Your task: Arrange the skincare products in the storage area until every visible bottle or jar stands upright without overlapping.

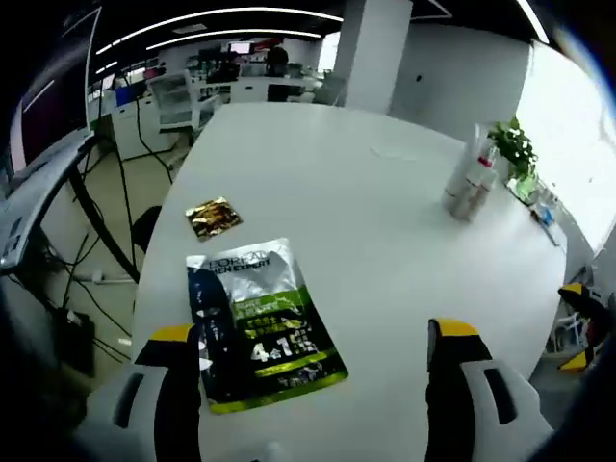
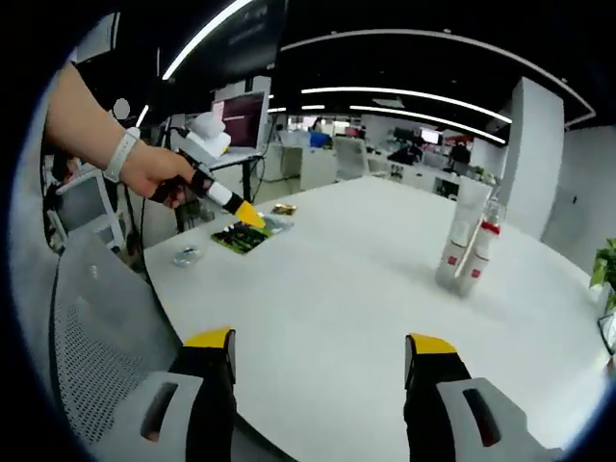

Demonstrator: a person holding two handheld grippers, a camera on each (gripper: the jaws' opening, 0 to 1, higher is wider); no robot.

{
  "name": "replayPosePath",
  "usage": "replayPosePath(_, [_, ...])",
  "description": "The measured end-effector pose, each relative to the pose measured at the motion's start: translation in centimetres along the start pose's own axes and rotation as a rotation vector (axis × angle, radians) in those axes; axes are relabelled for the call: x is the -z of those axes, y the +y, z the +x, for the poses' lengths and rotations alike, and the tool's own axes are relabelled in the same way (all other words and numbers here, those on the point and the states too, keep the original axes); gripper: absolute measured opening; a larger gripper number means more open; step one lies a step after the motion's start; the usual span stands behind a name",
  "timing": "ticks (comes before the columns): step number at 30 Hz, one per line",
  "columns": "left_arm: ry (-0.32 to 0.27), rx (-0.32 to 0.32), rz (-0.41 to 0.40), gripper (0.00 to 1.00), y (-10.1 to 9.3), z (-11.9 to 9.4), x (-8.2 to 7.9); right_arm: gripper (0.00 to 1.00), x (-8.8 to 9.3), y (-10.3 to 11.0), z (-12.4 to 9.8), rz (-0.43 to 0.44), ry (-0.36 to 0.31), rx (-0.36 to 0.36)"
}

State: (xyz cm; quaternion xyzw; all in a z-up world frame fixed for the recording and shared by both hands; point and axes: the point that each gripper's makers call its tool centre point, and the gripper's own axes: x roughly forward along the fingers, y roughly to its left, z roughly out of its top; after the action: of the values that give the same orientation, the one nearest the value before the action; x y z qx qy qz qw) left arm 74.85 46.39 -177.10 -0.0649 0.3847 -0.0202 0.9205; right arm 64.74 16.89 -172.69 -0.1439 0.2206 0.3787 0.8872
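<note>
I see two white skincare tubes (image 2: 465,243) with red bands standing upright, touching, on my table's far side; a green-black sachet (image 1: 256,323) lies flat.

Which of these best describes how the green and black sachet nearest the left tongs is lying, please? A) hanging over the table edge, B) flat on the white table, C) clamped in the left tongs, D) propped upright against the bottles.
B: the green and black sachet lies flat on the white table, between the open jaws of the left tongs and far from the upright bottles.
</note>
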Motion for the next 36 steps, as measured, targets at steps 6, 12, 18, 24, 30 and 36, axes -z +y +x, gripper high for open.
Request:
replayPosePath(6, [0.076, -0.056, -0.011, 0.99, 2.0, 2.2, 0.4, 0.67, 0.3, -0.2, 0.1, 0.006, 0.016, 0.005])
replayPosePath(12, [0.146, -0.088, 0.008, 0.98, 2.9, 4.0, 1.5, 0.63, 0.4, -0.1, 0.2, -0.002, 0.027, 0.002])
replayPosePath(18, [0.175, -0.119, 0.052, 0.93, 3.4, 4.7, 2.4, 0.61, 0.5, -0.3, 0.1, -0.002, 0.029, 0.009])
replayPosePath(24, [0.187, -0.116, 0.075, 0.87, 3.6, 4.4, 2.7, 0.6, 0.5, -0.3, 0.0, -0.007, 0.031, 0.011])
replayPosePath(30, [0.178, -0.107, 0.086, 0.69, 3.2, 3.9, 2.8, 0.58, 0.6, -0.5, 0.0, -0.017, 0.038, 0.02])
replayPosePath(36, [0.176, -0.107, 0.086, 0.57, 3.2, 3.5, 3.0, 0.57, 0.8, -0.7, 0.0, -0.028, 0.046, 0.026])
